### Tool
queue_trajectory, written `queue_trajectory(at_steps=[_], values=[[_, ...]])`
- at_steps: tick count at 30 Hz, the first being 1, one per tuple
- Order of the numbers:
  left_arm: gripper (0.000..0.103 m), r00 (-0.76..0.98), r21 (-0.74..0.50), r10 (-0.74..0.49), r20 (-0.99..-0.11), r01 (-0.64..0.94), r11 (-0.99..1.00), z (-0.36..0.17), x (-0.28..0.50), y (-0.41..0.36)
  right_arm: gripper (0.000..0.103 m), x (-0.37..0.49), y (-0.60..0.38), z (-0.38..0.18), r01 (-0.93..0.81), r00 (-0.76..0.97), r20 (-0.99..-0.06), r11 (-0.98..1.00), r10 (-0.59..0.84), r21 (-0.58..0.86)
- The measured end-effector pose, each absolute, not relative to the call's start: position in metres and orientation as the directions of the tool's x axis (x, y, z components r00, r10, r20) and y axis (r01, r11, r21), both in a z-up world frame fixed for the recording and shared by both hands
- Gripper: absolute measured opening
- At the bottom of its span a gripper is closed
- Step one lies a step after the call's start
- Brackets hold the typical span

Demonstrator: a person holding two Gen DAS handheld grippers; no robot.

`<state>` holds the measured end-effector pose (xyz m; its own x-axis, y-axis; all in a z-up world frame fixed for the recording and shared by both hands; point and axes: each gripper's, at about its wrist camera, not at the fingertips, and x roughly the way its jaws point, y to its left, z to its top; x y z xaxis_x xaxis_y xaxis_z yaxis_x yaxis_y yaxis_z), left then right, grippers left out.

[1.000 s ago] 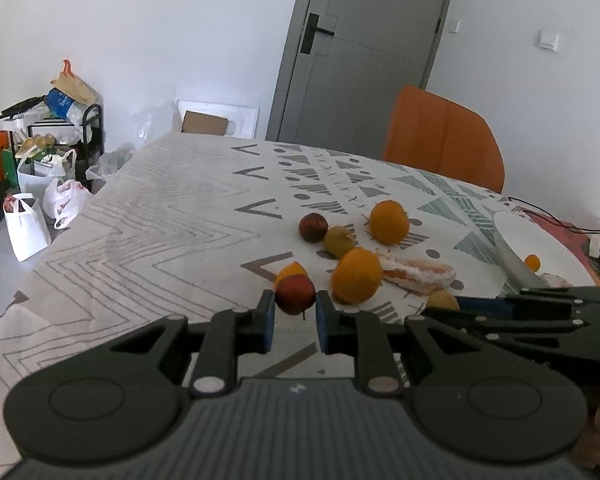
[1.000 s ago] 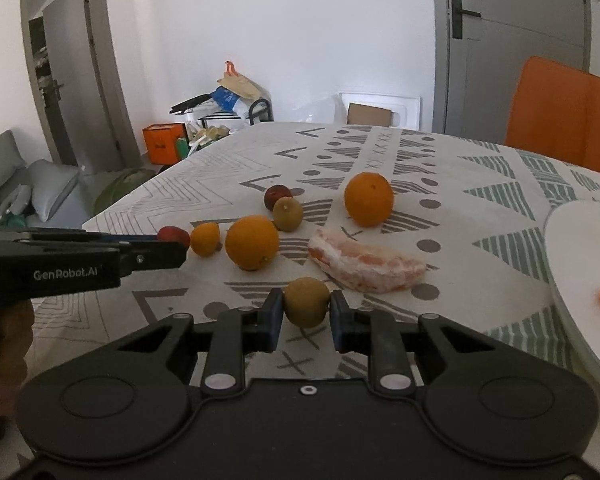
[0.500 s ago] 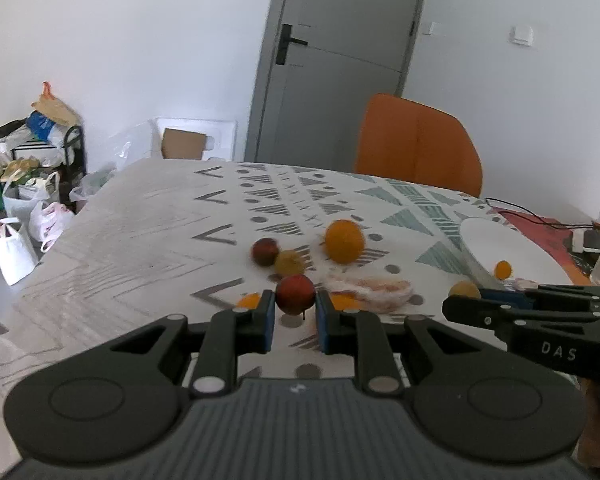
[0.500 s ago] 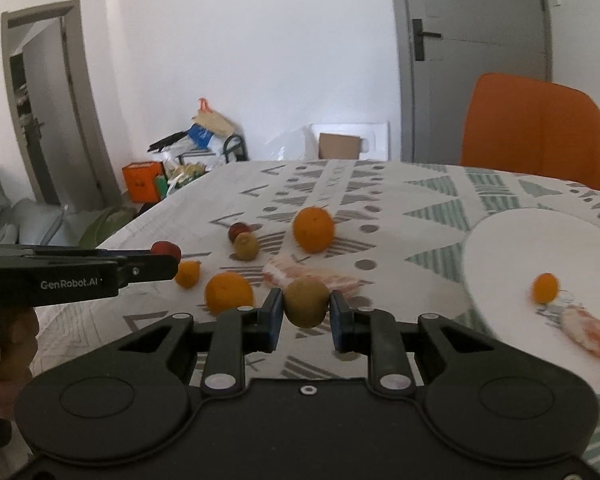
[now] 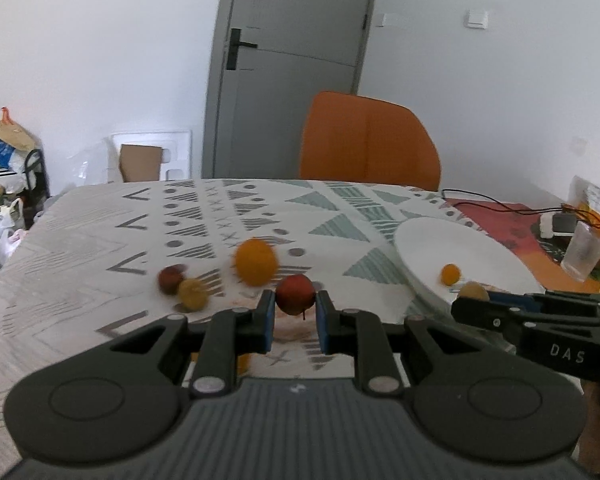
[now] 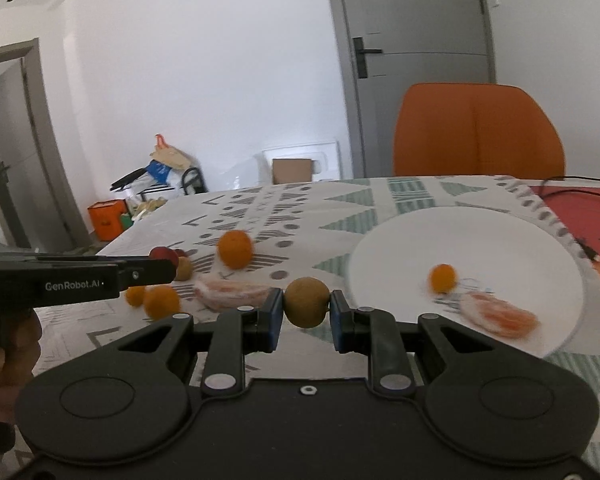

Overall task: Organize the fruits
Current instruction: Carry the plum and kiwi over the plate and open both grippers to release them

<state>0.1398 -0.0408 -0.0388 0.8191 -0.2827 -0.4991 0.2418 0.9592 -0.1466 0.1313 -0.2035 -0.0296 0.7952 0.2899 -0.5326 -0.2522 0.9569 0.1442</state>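
Note:
My left gripper (image 5: pixel 295 316) is shut on a small red fruit (image 5: pixel 295 293), held above the patterned tablecloth (image 5: pixel 100 240). My right gripper (image 6: pixel 305 316) is shut on a round brown fruit (image 6: pixel 306 301), just left of the white plate (image 6: pixel 500 236). On the plate lie a small orange fruit (image 6: pixel 442 278) and a peeled citrus piece (image 6: pixel 496 314). On the cloth remain an orange (image 6: pixel 235 249), another orange (image 6: pixel 162 301), a tiny orange fruit (image 6: pixel 135 295), a peeled citrus segment (image 6: pixel 230 291), a dark red fruit (image 5: pixel 170 278) and a brownish fruit (image 5: pixel 193 294).
An orange chair (image 5: pixel 368 146) stands behind the table's far edge. A clear cup (image 5: pixel 584 254), cables and a red mat (image 5: pixel 512 220) sit right of the plate. Bags and a rack (image 5: pixel 8 176) crowd the floor at left, near a grey door (image 5: pixel 292 60).
Both grippers have risen and swung right toward the plate, each carrying its fruit. The plate now fills more of the right wrist view, and the loose fruits have slid left.

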Motion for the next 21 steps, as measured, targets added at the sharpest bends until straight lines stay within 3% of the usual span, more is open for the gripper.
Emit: queue_trajectory(at_steps=[21], values=[[0.02, 0.789, -0.099, -0.368, -0.493, 0.369, 0.924, -0.03, 0.162, -0.113, 0.023, 0.131, -0.271, -0.031, -0.123, 0.841, -0.506, 0.979, 0.19, 0.162]])
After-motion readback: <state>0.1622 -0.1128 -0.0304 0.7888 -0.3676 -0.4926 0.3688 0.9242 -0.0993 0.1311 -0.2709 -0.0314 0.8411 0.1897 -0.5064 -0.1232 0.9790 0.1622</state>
